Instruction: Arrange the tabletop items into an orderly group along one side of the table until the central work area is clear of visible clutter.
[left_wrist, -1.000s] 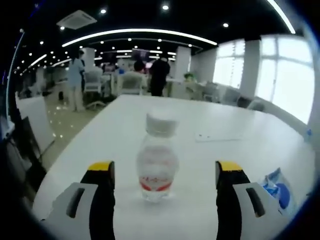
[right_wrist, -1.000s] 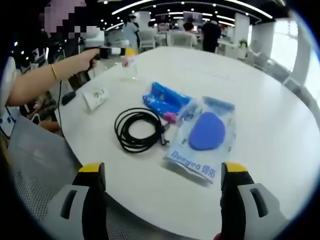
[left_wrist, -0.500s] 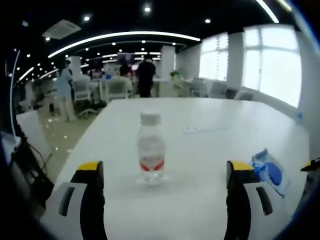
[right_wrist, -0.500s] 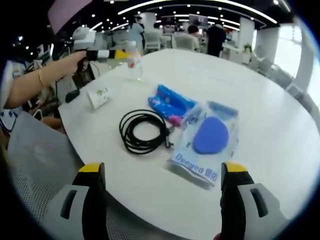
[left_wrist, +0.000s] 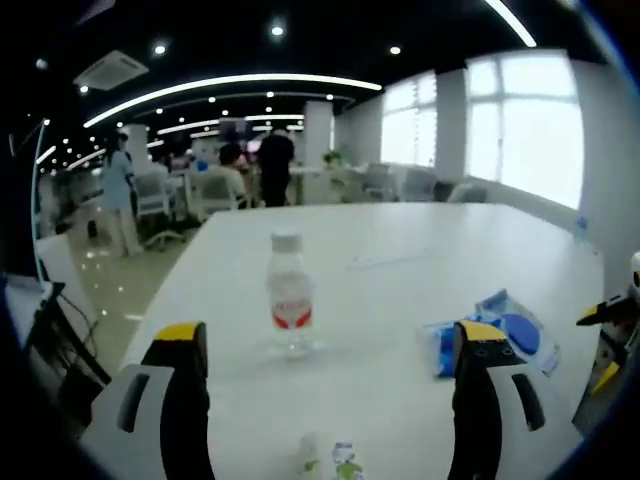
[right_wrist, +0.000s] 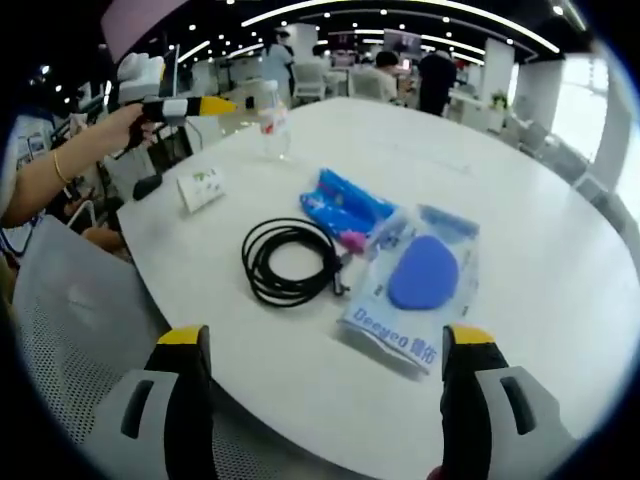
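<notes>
A clear water bottle (left_wrist: 288, 295) with a white cap and red label stands upright on the white table (left_wrist: 380, 290), well ahead of my left gripper (left_wrist: 330, 335), which is open and holds nothing. In the right gripper view the same bottle (right_wrist: 275, 120) stands at the far left edge, with the left gripper (right_wrist: 205, 105) held in a hand just left of it. A paper cup (right_wrist: 203, 187) lies on its side. A black cable coil (right_wrist: 290, 260), blue packets (right_wrist: 345, 205) and a clear bag with a blue pad (right_wrist: 420, 275) lie ahead of my open right gripper (right_wrist: 325, 340).
A blue packet (left_wrist: 500, 335) lies to the right in the left gripper view, and the paper cup (left_wrist: 330, 460) shows at the bottom edge. A grey mesh chair (right_wrist: 70, 330) stands by the table's near left edge. People and office chairs are far behind.
My left gripper has drawn back from the bottle, which stays standing and now looks smaller and farther. The right gripper has barely moved.
</notes>
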